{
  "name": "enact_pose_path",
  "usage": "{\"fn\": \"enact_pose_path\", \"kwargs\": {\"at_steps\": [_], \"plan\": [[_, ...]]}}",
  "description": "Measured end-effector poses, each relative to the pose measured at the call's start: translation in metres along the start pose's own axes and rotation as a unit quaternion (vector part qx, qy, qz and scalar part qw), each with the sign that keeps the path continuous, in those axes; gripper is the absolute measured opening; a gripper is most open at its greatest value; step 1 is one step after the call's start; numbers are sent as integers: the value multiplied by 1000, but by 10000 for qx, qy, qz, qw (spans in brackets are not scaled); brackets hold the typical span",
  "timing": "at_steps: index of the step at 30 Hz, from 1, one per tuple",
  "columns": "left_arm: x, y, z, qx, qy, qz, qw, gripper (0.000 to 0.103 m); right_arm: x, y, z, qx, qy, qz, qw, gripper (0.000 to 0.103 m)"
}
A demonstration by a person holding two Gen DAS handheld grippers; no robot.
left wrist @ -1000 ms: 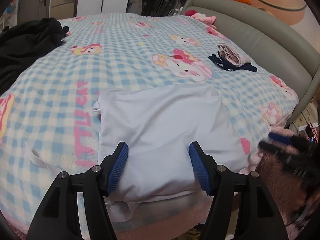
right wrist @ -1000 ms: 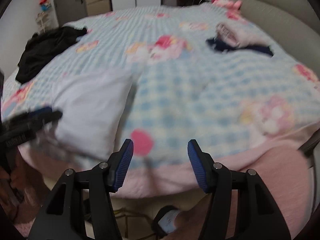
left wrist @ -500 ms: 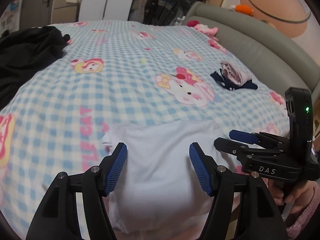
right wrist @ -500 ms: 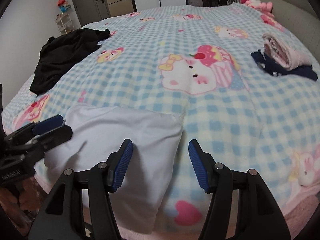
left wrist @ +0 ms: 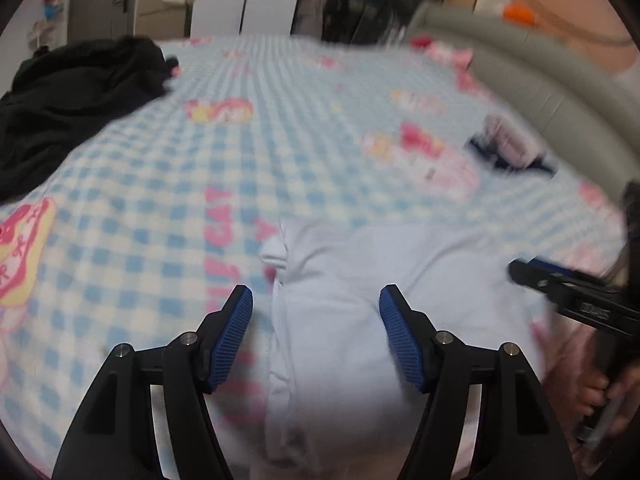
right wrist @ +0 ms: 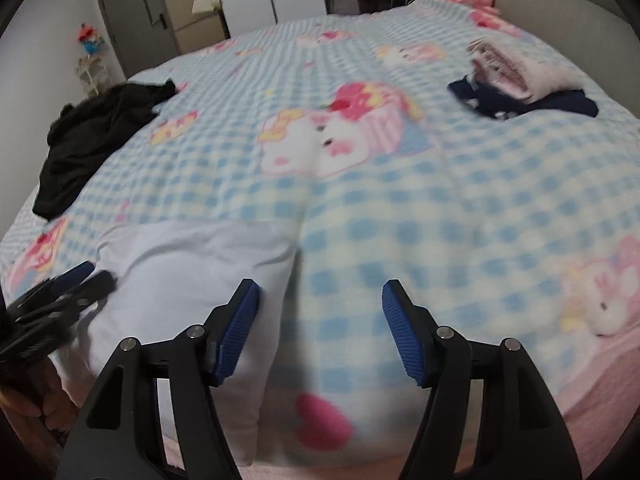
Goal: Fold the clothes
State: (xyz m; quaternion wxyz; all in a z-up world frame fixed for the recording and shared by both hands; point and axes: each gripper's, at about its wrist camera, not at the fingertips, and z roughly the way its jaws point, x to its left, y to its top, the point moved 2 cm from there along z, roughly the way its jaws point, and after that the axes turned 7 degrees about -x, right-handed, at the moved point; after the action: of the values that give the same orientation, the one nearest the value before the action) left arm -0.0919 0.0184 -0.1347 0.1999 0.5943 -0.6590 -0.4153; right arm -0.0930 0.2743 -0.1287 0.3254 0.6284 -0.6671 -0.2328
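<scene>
A white garment (left wrist: 384, 292) lies partly folded at the near edge of the bed, also seen low on the left as the white garment (right wrist: 180, 276) in the right wrist view. My left gripper (left wrist: 316, 332) hovers open over the garment's left part, nothing between its blue pads. My right gripper (right wrist: 320, 328) is open above the garment's right edge and the checked blanket (right wrist: 440, 216). Each gripper shows in the other's view: the right gripper (left wrist: 560, 284) at the garment's right side, the left gripper (right wrist: 60, 296) at its left side.
A black garment (left wrist: 68, 100) is heaped at the far left of the bed. A folded pink-and-navy pile (right wrist: 516, 84) sits at the far right. A grey padded headboard (left wrist: 540, 80) curves along the right. Cupboards and a door (right wrist: 132, 28) stand beyond the bed.
Both views are now blurred by motion. The left gripper has shifted left and nearer the white garment; the right gripper has dropped closer to its right edge. Both stayed open.
</scene>
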Motion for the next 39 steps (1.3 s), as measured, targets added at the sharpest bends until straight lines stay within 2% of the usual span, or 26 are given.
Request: {"fn": "enact_pose_path", "kwargs": {"at_steps": [2,4,7,9,17,21,24,29,30,33,35,36,39], "plan": [[0,1,-5,84,-138,-57,9999,68,5,2,-10,-78,268,-24,9996,65],[4,-3,4,404,-296,-324,9982,68,17,1,-16,-49,610,-101,9981,65],[17,-15,17,782,-295,-752,9937,72,22,-11,0,447,875,152,9950,66],[23,-20,21,893,-417,-921,9909,77,20,-18,4,565,884,168,9943,67],[34,-32,32,1079,-685,-1214,9843,82,2,-31,17,805,1275,646,9865,77],[27,-27,30,1037,-476,-914,9892,82,1,-28,12,716,1012,405,9915,76],[32,-29,32,1143,-759,-1124,9841,82,-6,-27,9,647,962,456,9922,77],[29,-32,31,1268,-1325,-1280,9747,82,3,-37,16,999,2032,834,9704,79],[26,-34,32,1275,-1293,-1252,9754,83,7,-39,19,1055,2178,880,9663,81],[22,-36,37,1222,-1108,-1215,9788,84,10,-42,30,1063,2136,979,9662,86],[23,-35,37,1169,-1089,-1296,9786,83,8,-43,35,1073,2179,1106,9637,86],[22,-34,36,1141,-1076,-1281,9793,78,7,-43,35,1074,2214,1152,9624,86],[19,-31,32,1061,-1016,-1113,9829,67,8,-42,31,1003,2281,1078,9624,75]]}}
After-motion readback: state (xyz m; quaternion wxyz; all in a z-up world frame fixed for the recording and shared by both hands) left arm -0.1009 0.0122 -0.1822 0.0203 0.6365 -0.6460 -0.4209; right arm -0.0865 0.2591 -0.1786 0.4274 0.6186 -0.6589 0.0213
